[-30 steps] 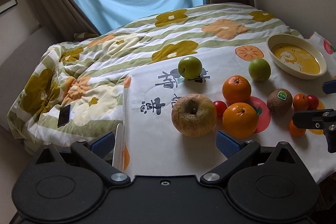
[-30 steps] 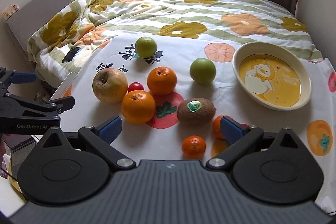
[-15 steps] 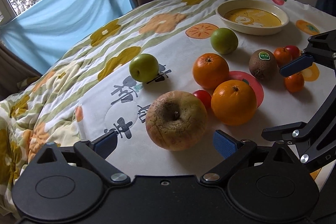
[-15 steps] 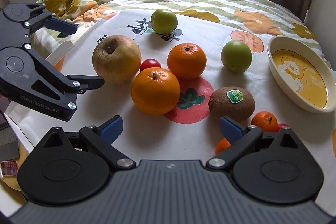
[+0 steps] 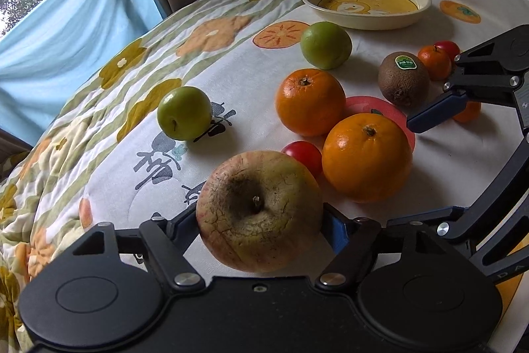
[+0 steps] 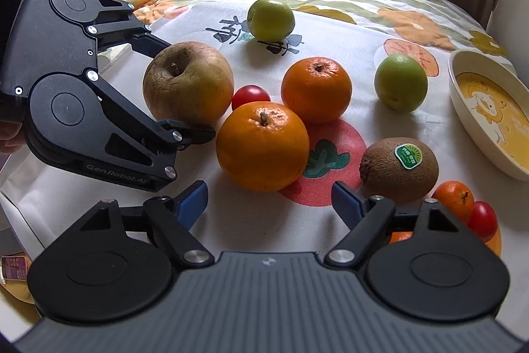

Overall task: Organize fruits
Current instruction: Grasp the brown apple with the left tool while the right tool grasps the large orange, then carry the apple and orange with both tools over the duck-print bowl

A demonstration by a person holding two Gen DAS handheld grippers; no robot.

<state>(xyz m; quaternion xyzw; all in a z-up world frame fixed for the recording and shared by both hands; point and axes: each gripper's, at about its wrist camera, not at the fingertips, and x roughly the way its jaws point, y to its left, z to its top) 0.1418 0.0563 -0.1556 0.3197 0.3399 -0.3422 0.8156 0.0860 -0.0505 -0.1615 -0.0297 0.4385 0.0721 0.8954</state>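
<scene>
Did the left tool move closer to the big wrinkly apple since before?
Yes. The left tool came forward and down toward the big apple, which now sits between its closing fingers; earlier the apple lay well ahead of them on the cloth.

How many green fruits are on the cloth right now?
2. One green fruit sits at the far side on the dark printed characters; the other green fruit lies between the far orange and the dish. None looks hidden.

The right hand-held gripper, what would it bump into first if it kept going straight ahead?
Probably the nearer big orange. It sits just ahead of the right hand-held gripper, about centred between its closing fingers, with nothing between them yet. Depth is hard to judge, so it might meet the tablecloth first.
</scene>
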